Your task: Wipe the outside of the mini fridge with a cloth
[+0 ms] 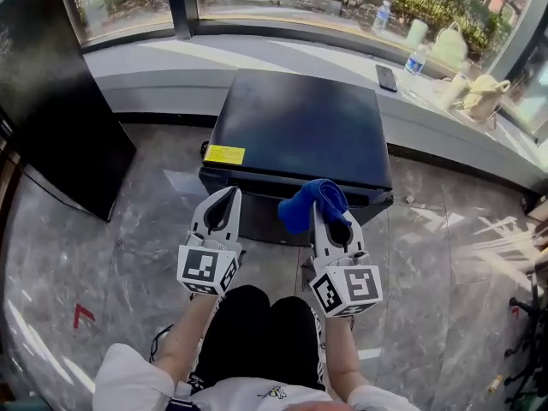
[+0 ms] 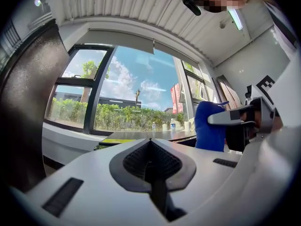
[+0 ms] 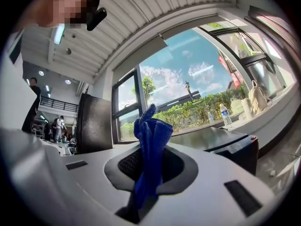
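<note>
The black mini fridge (image 1: 295, 131) stands on the floor below the window ledge, with a yellow label (image 1: 224, 154) near its front left corner. My right gripper (image 1: 330, 214) is shut on a blue cloth (image 1: 312, 202), bunched up just in front of the fridge's front edge. In the right gripper view the cloth (image 3: 149, 149) sticks up from between the jaws, with the fridge (image 3: 225, 142) to its right. My left gripper (image 1: 224, 202) is shut with nothing in it, held beside the right one, short of the fridge front. The left gripper view shows the cloth (image 2: 209, 126) to the right.
A tall dark panel (image 1: 56, 101) leans at the left. On the window ledge (image 1: 257, 58) lie a phone (image 1: 387, 78), water bottles (image 1: 415, 60) and bags (image 1: 482, 95). The person's knees (image 1: 257, 324) are below the grippers, over a marble floor (image 1: 445, 264).
</note>
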`<state>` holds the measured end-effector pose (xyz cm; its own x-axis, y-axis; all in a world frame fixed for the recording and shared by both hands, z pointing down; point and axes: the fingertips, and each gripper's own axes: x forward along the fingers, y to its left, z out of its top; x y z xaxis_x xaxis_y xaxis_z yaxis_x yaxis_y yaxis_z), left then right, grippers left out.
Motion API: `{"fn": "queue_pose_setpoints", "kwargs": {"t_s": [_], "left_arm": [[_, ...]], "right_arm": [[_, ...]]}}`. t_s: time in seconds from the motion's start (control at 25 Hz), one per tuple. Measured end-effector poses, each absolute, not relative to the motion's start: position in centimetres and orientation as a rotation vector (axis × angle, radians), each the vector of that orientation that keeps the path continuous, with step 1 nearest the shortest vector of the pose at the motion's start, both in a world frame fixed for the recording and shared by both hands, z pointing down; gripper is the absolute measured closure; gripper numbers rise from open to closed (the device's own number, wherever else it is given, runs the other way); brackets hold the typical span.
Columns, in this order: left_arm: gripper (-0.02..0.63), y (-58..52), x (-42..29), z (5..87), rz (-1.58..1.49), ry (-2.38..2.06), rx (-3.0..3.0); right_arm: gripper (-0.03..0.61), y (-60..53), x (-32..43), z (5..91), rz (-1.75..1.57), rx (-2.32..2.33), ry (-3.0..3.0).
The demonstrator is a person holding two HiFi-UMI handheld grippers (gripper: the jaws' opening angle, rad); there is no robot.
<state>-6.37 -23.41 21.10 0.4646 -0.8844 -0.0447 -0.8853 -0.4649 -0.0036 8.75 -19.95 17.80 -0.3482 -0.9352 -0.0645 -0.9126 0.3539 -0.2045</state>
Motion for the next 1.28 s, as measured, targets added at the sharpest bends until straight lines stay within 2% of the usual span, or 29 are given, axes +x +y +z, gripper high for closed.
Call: {"fn": "queue_pose_setpoints", "kwargs": {"t_s": [0.24,0.52,0.92,1.28], "left_arm": [[0.611,-22.8,-4.7,24.2,0.056,1.571,-2.614],[0.611,-22.5,-7.9,27.8,0.146,1.616,-2.604],[0.611,-22.6,-12.6,29.9,0.225,1.711,-2.583],[0.611,-21.3,-13.6,30.9,0.227,1.739,-2.646]], "right_arm": [[0.514,-20.4,10.1,21.4,-0.219,-1.624,2.438],[0.514,-20.4,7.6,21.2,-0.087,-1.467,2.462],[0.514,-19.8,-5.1,23.4,-0.001,-1.198,2.668],[0.514,-22.0,-9.6,24.3,0.011,-1.244,2.695]]}}
